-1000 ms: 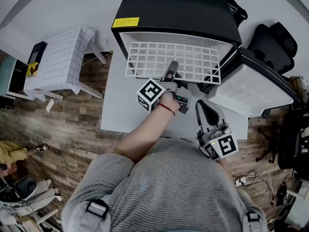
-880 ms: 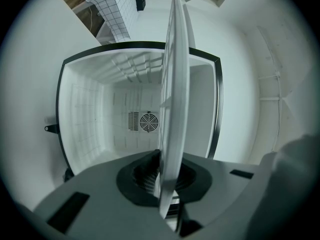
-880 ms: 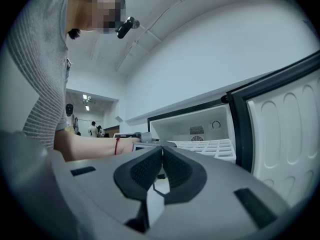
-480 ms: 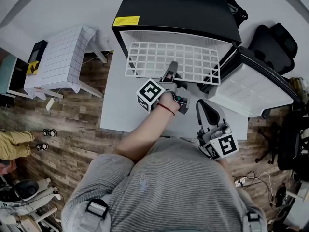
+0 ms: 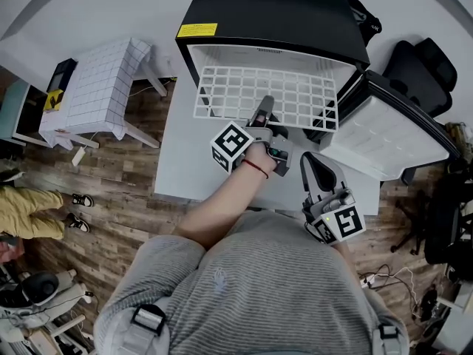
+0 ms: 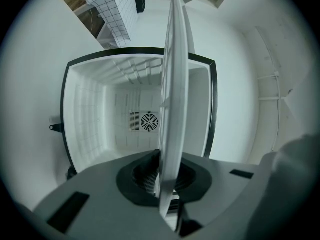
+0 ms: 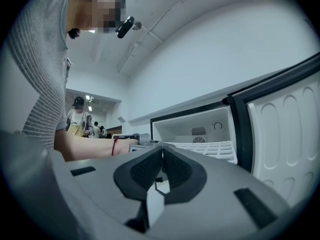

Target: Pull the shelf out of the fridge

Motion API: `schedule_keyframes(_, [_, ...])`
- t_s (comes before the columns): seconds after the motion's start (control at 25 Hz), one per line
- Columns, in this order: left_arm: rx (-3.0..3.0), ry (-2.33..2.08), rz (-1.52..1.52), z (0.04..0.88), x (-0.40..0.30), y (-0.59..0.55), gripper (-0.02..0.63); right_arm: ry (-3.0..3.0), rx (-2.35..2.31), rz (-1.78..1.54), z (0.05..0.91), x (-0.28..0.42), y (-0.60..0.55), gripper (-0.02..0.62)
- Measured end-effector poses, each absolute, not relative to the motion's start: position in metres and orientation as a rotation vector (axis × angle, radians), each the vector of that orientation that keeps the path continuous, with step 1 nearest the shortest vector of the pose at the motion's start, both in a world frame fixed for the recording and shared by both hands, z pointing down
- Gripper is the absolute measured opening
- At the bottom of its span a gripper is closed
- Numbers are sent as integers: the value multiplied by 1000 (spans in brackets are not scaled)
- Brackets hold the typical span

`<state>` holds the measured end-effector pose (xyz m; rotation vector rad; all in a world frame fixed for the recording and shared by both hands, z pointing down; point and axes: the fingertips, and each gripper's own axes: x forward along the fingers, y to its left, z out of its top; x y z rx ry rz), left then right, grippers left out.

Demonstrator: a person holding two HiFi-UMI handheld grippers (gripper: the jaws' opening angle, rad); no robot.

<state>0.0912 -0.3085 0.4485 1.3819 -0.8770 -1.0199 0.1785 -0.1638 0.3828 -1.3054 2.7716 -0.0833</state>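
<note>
The shelf juts from the fridge mouth over the table, spanning nearly its whole width. The cavity stays open above and below it. Bare tabletop left of the left gripper gives free passage. The open door walls off the right, close beside the right gripper

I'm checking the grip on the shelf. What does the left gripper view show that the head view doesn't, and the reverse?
Only the left gripper view: jaws shut on the edge of the wire shelf, and the fan grille deep inside the fridge. Only the head view: the right gripper, clear of the shelf, and the open fridge door. Both: the left gripper at the shelf, partly out of the fridge.
</note>
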Motion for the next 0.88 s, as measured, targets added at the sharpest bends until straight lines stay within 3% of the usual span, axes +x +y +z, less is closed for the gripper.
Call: schedule_keyframes(0.88, [1367, -934, -1073, 458, 87, -267, 34, 2790, -1220, -78, 380, 193, -149, 14])
